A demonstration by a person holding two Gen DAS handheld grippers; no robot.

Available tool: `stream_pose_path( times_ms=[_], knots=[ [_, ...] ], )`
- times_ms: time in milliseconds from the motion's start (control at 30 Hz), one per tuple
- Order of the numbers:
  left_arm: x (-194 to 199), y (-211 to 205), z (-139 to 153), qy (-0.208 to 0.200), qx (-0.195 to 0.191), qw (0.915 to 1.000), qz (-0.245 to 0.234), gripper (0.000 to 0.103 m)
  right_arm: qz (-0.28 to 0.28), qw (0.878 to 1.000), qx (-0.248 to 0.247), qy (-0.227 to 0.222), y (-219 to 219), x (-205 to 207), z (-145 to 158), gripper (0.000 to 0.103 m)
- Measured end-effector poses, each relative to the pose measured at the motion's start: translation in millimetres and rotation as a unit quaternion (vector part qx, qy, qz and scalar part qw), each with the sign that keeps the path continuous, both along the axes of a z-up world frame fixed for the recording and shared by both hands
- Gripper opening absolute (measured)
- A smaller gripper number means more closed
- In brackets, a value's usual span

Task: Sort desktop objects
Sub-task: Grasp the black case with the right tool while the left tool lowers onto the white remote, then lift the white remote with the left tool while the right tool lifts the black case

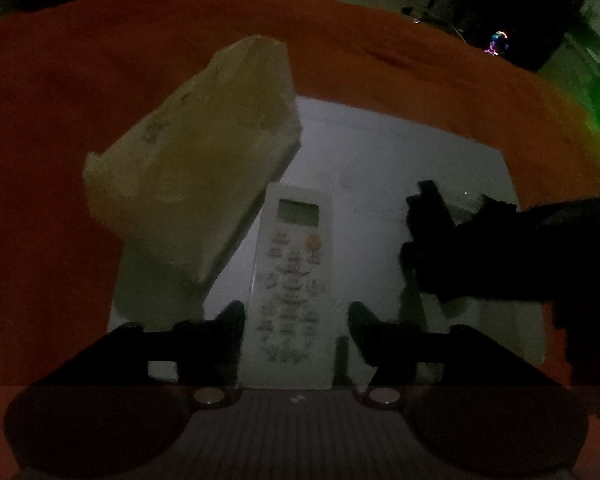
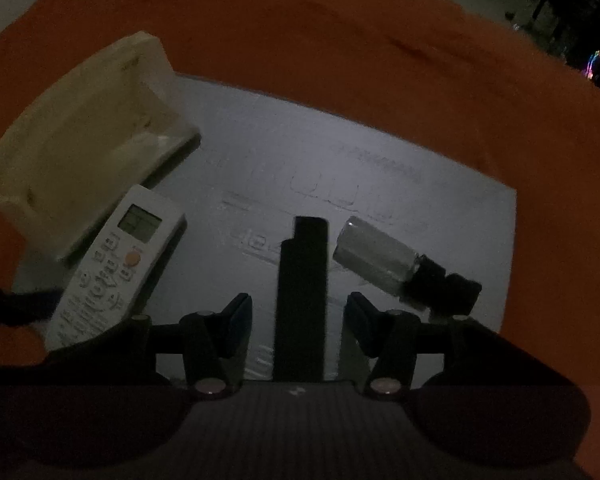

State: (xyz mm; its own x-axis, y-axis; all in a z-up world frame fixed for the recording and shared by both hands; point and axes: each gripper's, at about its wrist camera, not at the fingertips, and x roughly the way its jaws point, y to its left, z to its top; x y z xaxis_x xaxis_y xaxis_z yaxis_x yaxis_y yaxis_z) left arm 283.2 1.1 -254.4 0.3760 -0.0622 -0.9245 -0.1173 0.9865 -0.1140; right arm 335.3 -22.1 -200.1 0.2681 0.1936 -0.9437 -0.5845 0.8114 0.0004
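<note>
Both views are dim and grainy, so small print and edges are hard to read. The left gripper (image 1: pixel 296 320) hangs over a white remote control (image 1: pixel 294 280), whose near end is cut off under the gripper body; its jaws stand apart on either side of the remote with a gap to each, released and pressing nothing. The remote is a flat, rounded slab with a small grey screen, rows of blurred buttons and one orange button. To its left, overlapping its far corner in this view, lies a pale yellowish block-shaped thing (image 1: pixel 196 152) with a rough, matte look; what it is cannot be told. All rest on a smooth white sheet (image 1: pixel 380 152) spread on an orange cloth (image 1: pixel 100 60) covering the worktop. The right gripper (image 2: pixel 300 320) straddles a long black bar-shaped object (image 2: pixel 302 300), its near end hidden beneath the gripper; the jaws are released, clear of its sides. Just right of the bar lies a clear cylindrical bottle (image 2: pixel 376 258) on its side, with a black cap that melts into shadow. Faint embossed marks on the sheet are unreadable.
</note>
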Motion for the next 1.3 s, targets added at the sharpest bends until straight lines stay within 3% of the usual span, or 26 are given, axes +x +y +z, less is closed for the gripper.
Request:
stream_pose_path(
  times_ms=[33,100,367,400,467,500,667,900,967,1000,1100,1167,1200,1233,1300],
  knots=[
    [2.7,-1.4,-0.2,-0.001,0.003,1.0000,-0.003,0.054,0.002,1.000,0.003,-0.003,-1.0,-1.6,1.3,0.041],
    [5.4,-3.6,-1.8,0.002,0.006,0.9999,-0.009,0.055,-0.010,1.000,-0.001,0.003,-7.9,-3.5,3.5,0.028],
    [16.9,-9.3,-8.4,0.003,0.017,0.9998,-0.013,0.062,-0.044,0.997,0.014,0.058,-51.4,-12.7,5.6,0.028],
    [18.6,-10.2,-8.5,0.002,0.014,0.9998,-0.011,0.058,-0.048,0.997,0.016,0.060,-55.4,-13.0,5.8,0.028],
    [16.6,-12.4,-8.6,-0.002,0.006,0.9998,-0.018,0.040,-0.054,0.997,0.015,0.060,-61.6,-12.7,6.0,0.028],
    [15.8,-13.3,-8.5,-0.004,0.002,0.9997,-0.025,0.040,-0.055,0.997,0.016,0.060,-63.5,-11.9,6.2,0.028],
    [5.5,-13.7,-6.9,0.002,0.007,0.9992,-0.039,0.040,-0.066,0.995,0.025,0.074,-64.0,-5.9,10.7,0.033],
    [8.0,-18.4,-7.1,0.001,0.020,0.9990,-0.041,0.042,-0.065,0.996,-0.002,0.064,-42.4,-7.1,10.0,0.049],
    [8.6,-21.0,-5.1,-0.001,0.028,0.9988,-0.041,0.042,-0.068,0.996,-0.003,0.062,-41.3,-9.0,9.0,0.059],
    [9.8,-22.0,-6.1,0.001,0.029,0.9987,-0.043,0.044,-0.073,0.995,-0.005,0.061,-45.7,-10.8,10.8,0.064],
    [10.1,-23.9,-6.5,0.003,0.034,0.9985,-0.043,0.053,-0.072,0.995,-0.013,0.061,-40.9,-8.3,6.1,0.063],
    [8.1,-25.0,-8.9,0.003,0.037,0.9981,-0.050,0.046,-0.069,0.996,-0.015,0.051,-46.3,-13.5,5.7,0.054],
    [7.3,-25.1,-9.3,0.001,0.040,0.9978,-0.053,0.041,-0.067,0.997,-0.015,0.046,-51.3,-16.9,5.7,0.034],
    [6.0,-24.3,-8.0,-0.004,0.039,0.9977,-0.055,0.041,-0.065,0.997,-0.015,0.043,-52.8,-18.7,6.9,0.029],
    [4.4,-20.2,-4.3,-0.008,0.034,0.9985,-0.043,0.040,-0.063,0.997,-0.013,0.037,-56.1,-22.0,9.4,0.028]
  ],
)
